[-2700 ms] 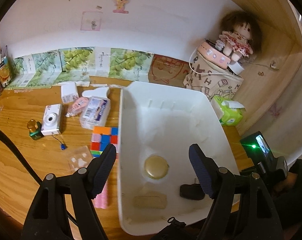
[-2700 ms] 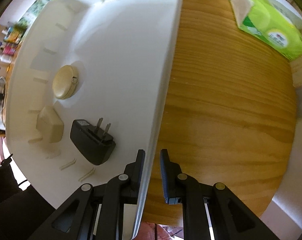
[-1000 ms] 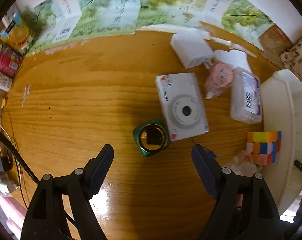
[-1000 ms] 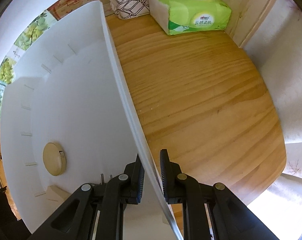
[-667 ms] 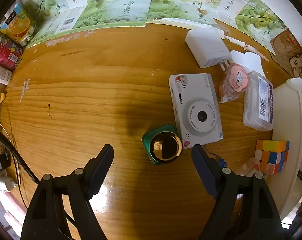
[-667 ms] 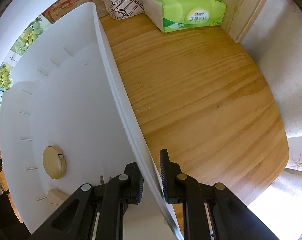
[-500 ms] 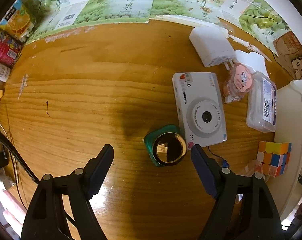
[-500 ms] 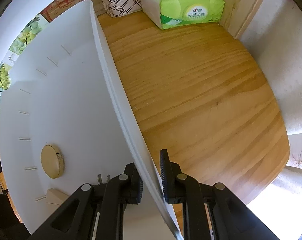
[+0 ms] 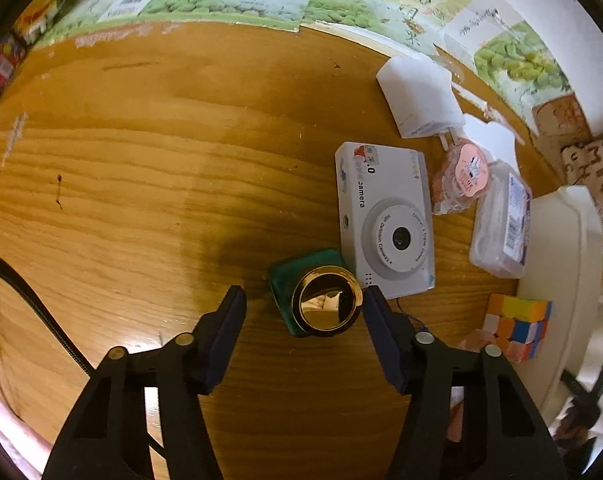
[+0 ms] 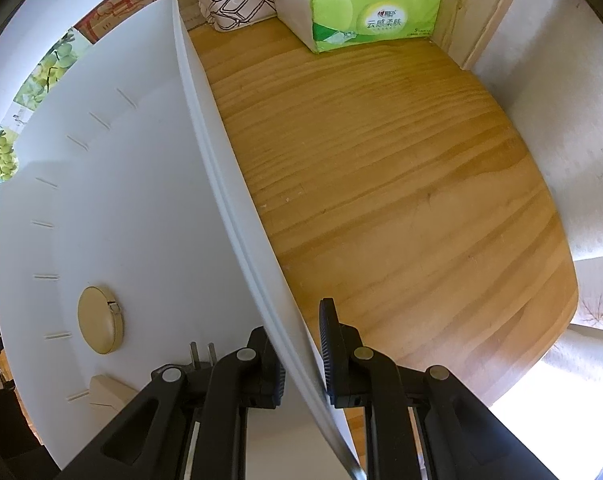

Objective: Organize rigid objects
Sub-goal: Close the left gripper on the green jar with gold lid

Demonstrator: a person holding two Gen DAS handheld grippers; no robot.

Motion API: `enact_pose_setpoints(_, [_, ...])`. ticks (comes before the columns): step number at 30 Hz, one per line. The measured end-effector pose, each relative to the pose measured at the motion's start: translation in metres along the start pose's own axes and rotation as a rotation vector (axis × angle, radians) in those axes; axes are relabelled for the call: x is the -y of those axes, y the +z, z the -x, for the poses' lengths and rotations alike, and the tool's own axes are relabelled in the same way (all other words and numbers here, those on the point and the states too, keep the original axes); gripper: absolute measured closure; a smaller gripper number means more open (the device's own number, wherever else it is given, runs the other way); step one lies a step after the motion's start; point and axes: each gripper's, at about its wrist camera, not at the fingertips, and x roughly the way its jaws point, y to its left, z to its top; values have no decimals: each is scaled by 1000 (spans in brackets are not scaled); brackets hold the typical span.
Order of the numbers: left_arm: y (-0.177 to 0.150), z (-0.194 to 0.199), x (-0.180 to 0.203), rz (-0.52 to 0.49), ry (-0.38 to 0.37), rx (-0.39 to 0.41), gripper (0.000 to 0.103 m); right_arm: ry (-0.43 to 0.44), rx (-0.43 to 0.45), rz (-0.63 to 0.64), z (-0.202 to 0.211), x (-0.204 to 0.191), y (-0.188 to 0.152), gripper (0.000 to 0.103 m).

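Left wrist: left tool (image 9: 303,300) closing around green bottle (image 9: 321,300), pads apart; right tool (image 10: 301,328) clamps bin wall (image 10: 221,184).

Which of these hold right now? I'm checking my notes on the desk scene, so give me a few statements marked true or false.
1. The green bottle with the gold cap stands between the fingers of the left claw. True; the jaws are closing around it, with a gap still showing on the left side.
2. The right claw grips the tissue pack. False: it is clamped on the rim of the white bin, and the pack sits apart at the back.
3. The white camera lies lens up on the desk, right beside the bottle. True.
4. The colour cube lies inside the bin. False: it sits on the desk outside it.
5. A round tan case lies in the bin. True.
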Motion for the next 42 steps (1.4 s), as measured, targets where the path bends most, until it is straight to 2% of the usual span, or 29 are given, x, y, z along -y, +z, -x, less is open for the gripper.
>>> enact_pose_setpoints(1, [0, 0, -3, 13, -21, -1, 51, 0, 0, 0, 0, 0, 0, 88])
enact_pose_setpoints(3, [-1, 3, -5, 38, -59, -1, 55, 0, 0, 0, 0, -1, 0, 88])
enact_pose_setpoints(17, [-4, 7, -4, 52, -64, 8, 57, -6, -2, 3, -3, -4, -1, 88])
enact_pose_setpoints(30, [-29, 12, -12, 114, -83, 15, 57, -22, -1, 46, -5, -17, -2, 90])
enact_pose_setpoints(35, [-44, 22, -4, 125, -94, 47, 57, -10, 0, 72, -4, -20, -1, 91])
enact_pose_setpoints(37, [-52, 28, 0, 126, -125, 68, 57, -6, 1, 90, -4, -21, -2, 92])
enact_pose_setpoints(42, [-71, 53, 8, 122, -193, 173, 57, 8, -1, 135, -7, -25, -3, 94])
